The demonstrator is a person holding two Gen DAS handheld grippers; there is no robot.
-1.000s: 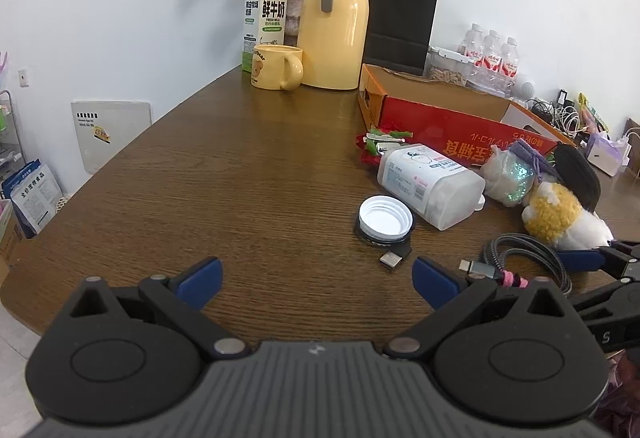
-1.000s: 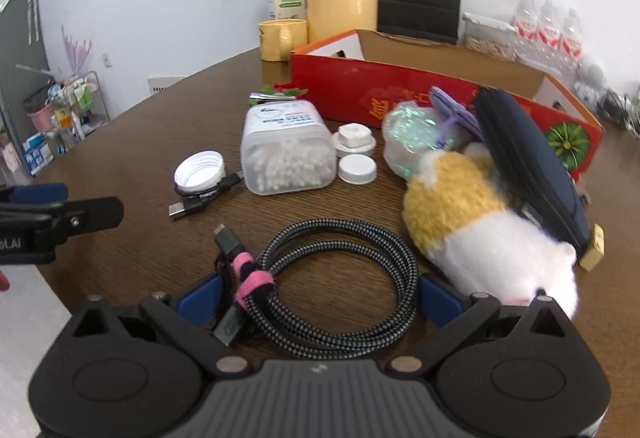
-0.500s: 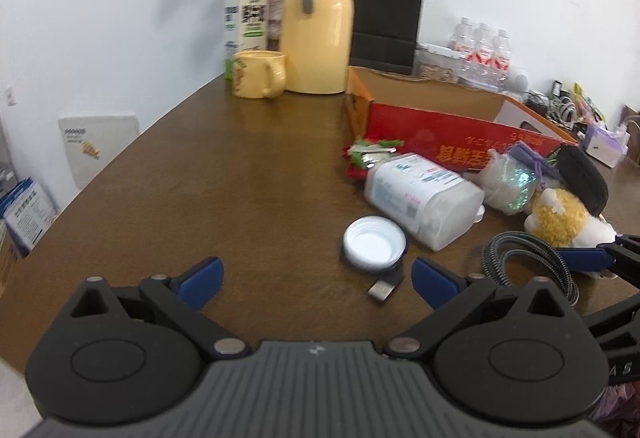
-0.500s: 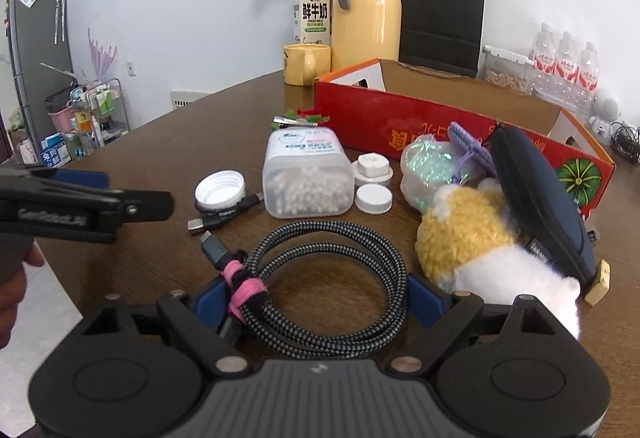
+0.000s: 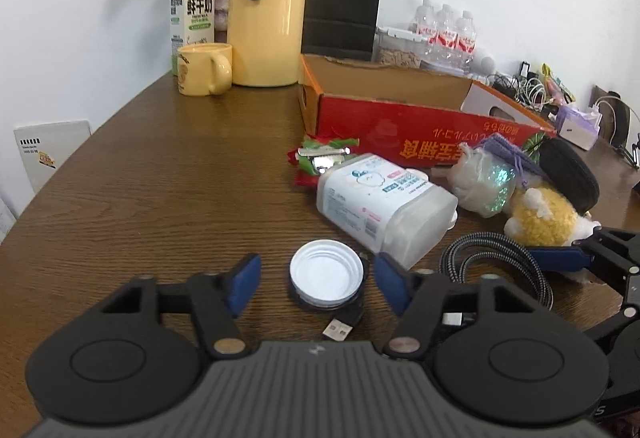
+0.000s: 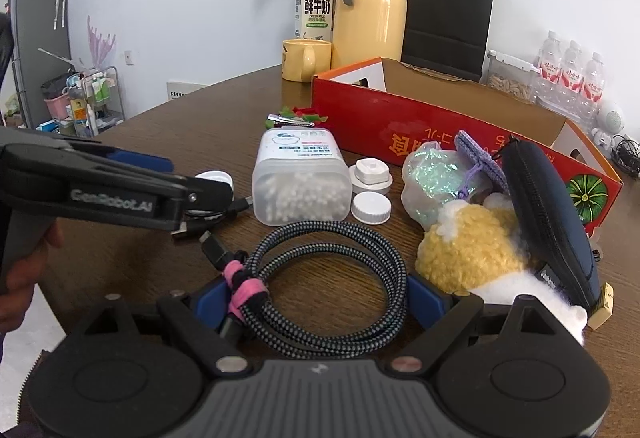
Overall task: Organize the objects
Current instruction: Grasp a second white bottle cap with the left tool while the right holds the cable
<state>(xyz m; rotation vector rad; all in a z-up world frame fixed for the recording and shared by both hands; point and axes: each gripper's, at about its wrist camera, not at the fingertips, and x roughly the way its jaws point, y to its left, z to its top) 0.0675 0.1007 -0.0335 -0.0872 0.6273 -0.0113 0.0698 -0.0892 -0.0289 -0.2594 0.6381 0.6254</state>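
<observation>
On the brown wooden table, the left gripper reaches low over a white screw cap that lies open side up on a small coil of black USB cable. Its blue pads flank the cap and are closing in, but gaps remain on both sides, so nothing is pinched. Just beyond the cap lies a clear tub of cotton swabs on its side, and behind that a red cardboard box stands open. The right gripper has its jaws spread wide around a coil of braided charging cable bound with a pink tie; the pads sit just beside the coil's outer edges, and whether they touch it is unclear. Next to the coil rest a yellow and white plush toy, a dark zipped case and an iridescent bag. A yellow thermos jug, mug and milk carton stand at the far edge.
</observation>
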